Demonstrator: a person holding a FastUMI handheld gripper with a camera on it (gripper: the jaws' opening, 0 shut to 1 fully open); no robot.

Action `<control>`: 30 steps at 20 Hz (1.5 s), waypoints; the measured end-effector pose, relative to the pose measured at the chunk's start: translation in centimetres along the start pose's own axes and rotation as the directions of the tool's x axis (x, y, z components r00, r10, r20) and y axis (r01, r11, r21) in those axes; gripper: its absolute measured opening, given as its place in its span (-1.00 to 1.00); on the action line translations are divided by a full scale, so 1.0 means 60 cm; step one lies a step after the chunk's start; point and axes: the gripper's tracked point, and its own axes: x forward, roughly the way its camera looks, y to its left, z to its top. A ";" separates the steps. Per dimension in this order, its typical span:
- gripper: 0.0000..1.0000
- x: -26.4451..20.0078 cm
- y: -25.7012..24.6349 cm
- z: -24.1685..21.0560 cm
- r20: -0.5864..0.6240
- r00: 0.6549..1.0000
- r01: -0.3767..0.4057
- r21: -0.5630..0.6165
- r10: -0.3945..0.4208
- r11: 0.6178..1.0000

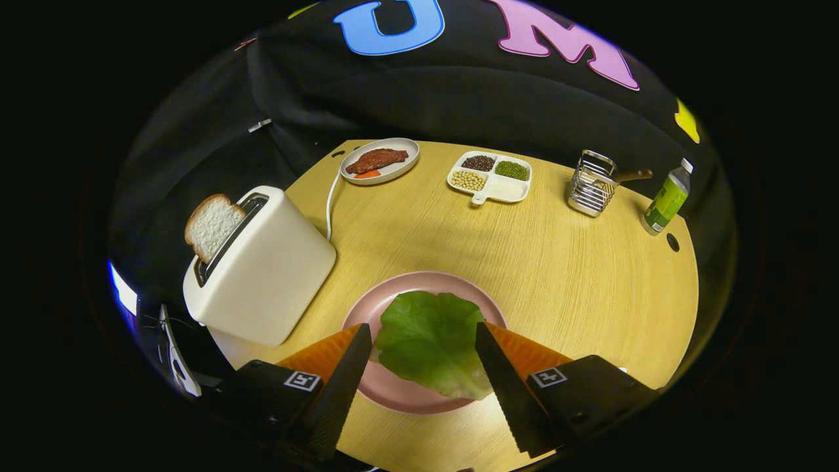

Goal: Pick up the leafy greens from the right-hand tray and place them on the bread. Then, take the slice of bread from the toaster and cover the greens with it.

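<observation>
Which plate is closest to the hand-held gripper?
The pink plate with the lettuce leaf, lying between the open hand-held gripper fingers. The meat plate and divided bean tray sit far across the table.

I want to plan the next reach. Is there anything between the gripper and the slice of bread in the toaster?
Nothing visible blocks it. The gripper is open above the lettuce leaf on the pink plate. The bread slice stands out of the toaster slot, ahead and left of the fingers, with bare table between plate and toaster.
</observation>
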 end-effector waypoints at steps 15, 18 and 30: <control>0.96 -0.148 0.294 0.199 0.250 0.930 -0.284 0.029 0.268 0.958; 0.96 -0.118 0.380 0.206 0.203 0.940 -0.292 0.065 0.274 0.954; 0.94 0.062 0.479 0.187 0.038 0.997 -0.078 0.187 0.073 0.979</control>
